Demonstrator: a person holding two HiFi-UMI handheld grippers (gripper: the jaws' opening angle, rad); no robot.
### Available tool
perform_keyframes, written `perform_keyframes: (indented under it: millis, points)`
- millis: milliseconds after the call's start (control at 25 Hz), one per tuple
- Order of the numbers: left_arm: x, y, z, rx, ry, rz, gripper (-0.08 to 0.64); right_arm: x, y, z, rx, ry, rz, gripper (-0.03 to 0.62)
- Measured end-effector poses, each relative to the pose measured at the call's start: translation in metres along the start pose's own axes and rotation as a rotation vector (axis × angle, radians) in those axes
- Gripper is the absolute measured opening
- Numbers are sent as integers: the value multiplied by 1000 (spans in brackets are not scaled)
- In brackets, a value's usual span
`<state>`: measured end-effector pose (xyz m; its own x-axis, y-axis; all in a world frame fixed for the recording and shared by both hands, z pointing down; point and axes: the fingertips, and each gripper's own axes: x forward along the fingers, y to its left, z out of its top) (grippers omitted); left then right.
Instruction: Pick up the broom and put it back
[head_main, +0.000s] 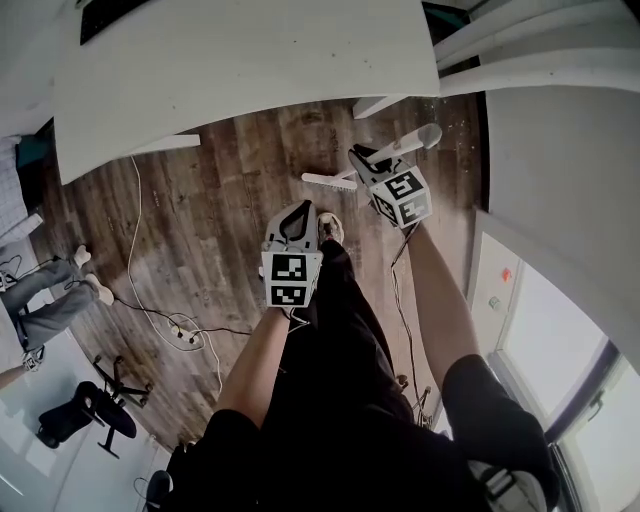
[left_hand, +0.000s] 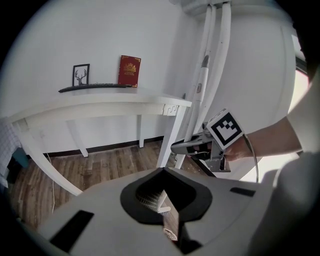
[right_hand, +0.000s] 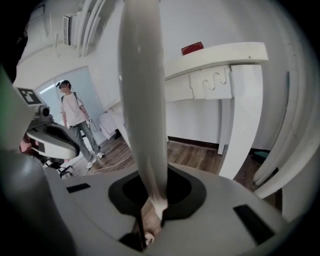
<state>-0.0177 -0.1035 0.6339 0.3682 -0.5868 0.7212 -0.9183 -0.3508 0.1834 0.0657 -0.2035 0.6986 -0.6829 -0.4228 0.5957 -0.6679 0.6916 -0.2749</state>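
Both bare forearms reach down in front of the person. The right hand-held gripper (head_main: 362, 157) has its jaws clamped on the broom handle (right_hand: 142, 100). The left hand-held gripper (head_main: 299, 210) hangs just left of the broom, nearer the body, jaws slightly apart and empty.

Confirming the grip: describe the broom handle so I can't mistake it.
Below the front edge of the white table, over the wood floor, find the right gripper. The broom handle is the smooth white pole clamped in it: round, unlike the square table legs.
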Motion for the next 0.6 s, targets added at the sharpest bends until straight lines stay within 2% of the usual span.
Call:
perform_keyframes:
  millis: [360,600]
  points:
    - [-12,-9,-19,-25,-10,-15,0,-35,61,-17,-101,150,227,57]
    - [-26,4,-36,-55,0,15,0,-9,87,-13,-171,239,368,57]
